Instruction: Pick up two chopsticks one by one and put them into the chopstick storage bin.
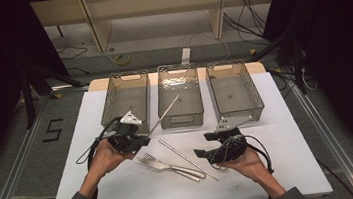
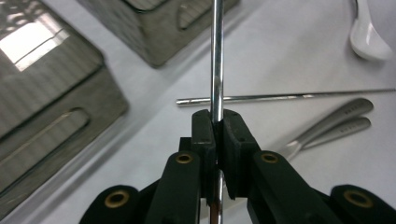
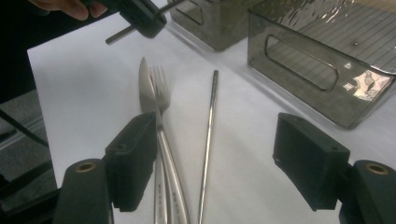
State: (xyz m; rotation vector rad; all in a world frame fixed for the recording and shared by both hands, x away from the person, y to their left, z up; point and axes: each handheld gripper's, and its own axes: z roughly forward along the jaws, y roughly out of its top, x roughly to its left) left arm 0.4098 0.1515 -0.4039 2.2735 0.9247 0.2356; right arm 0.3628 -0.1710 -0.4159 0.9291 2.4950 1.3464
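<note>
My left gripper is shut on a thin metal chopstick, which slants up and right from the jaws, its far tip over the middle bin. A second chopstick lies on the white table, and beside it a fork and a knife lie side by side. My right gripper stands open just right of them. Its jaws hover wide apart over the lying chopstick and the cutlery handles.
Three clear grey bins stand in a row at the back of the table: left, middle, and right. The white table sheet has free room at the front and sides. The left gripper shows in the right gripper view.
</note>
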